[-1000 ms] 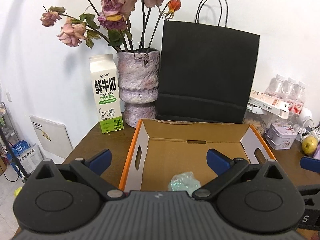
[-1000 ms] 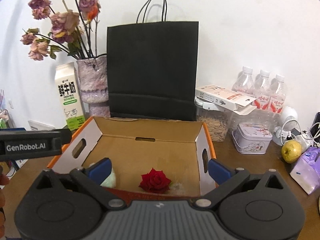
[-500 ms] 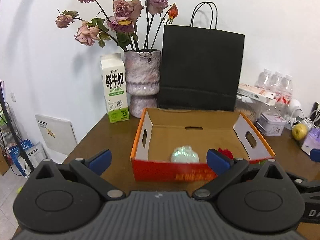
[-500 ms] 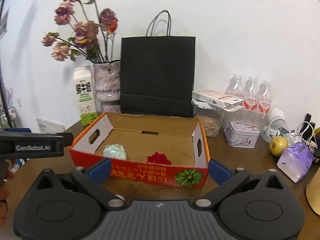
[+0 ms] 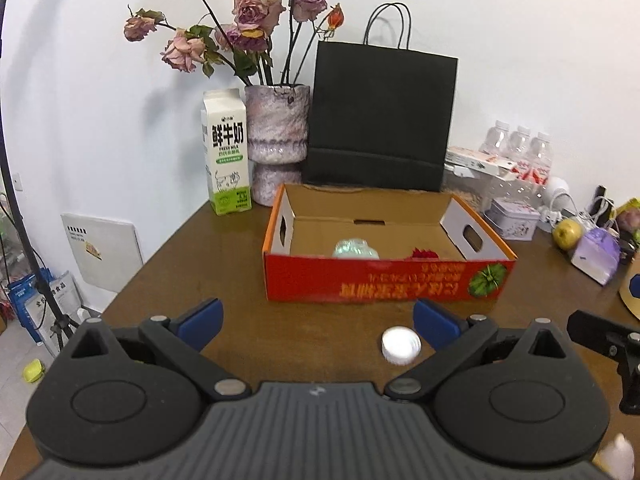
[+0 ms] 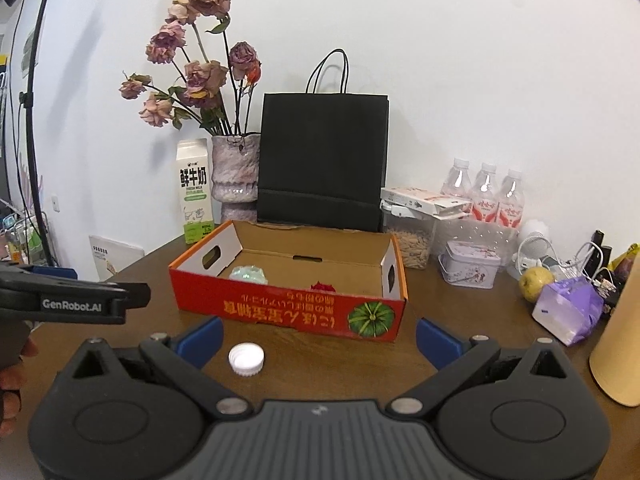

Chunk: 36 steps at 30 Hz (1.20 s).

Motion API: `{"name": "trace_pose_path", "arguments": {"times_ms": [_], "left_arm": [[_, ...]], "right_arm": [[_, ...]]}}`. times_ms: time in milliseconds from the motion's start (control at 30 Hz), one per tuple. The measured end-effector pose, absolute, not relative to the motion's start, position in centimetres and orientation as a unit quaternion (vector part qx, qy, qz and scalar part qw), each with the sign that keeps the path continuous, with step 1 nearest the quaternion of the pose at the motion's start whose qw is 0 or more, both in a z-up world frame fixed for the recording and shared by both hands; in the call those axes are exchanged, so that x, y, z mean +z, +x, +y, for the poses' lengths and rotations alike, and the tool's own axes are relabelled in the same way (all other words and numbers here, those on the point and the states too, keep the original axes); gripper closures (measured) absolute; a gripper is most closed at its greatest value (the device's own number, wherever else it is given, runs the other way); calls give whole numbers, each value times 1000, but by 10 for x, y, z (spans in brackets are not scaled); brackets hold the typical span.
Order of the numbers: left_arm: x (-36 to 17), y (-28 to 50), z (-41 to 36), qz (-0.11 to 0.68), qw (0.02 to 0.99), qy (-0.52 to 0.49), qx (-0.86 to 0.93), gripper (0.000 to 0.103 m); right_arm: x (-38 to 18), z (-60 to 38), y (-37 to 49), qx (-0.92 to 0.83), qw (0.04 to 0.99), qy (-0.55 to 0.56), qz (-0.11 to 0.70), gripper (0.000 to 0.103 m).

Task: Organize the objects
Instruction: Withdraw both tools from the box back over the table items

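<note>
Box (image 5: 384,286): open red-orange cardboard tray, on brown table, front wall with upside-down yellow print and pumpkin picture; side walls white inside, with handle cutouts. Pale green shiny ball (image 5: 355,249): inside box, left part, near front wall. Red rose head (image 5: 422,254): inside box, right of ball, apart from it; mostly hidden behind front wall. White cap (image 6: 246,359): round, open side up, on table in front of box.

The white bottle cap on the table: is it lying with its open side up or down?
Open side up. In the right wrist view the white cap shows its hollow inside and ribbed rim, on the table before the box.
</note>
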State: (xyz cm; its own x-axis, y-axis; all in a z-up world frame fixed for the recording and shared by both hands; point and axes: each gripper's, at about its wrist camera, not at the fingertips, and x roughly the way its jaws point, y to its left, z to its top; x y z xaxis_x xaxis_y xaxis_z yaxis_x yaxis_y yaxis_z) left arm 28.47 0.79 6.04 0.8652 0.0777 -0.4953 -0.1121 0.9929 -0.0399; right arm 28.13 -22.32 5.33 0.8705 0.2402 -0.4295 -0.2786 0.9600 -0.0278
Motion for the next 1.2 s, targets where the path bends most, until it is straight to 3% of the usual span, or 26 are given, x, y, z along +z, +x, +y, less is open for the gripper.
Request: {"name": "trace_pose_path", "arguments": {"times_ms": [567, 1200], "left_arm": [[30, 208, 0, 228, 973, 19, 15, 0], [-31, 172, -10, 325, 943, 23, -64, 0]], "right_arm": [[12, -249, 210, 115, 965, -56, 230, 0], [-32, -282, 153, 75, 970, -5, 232, 0]]}}
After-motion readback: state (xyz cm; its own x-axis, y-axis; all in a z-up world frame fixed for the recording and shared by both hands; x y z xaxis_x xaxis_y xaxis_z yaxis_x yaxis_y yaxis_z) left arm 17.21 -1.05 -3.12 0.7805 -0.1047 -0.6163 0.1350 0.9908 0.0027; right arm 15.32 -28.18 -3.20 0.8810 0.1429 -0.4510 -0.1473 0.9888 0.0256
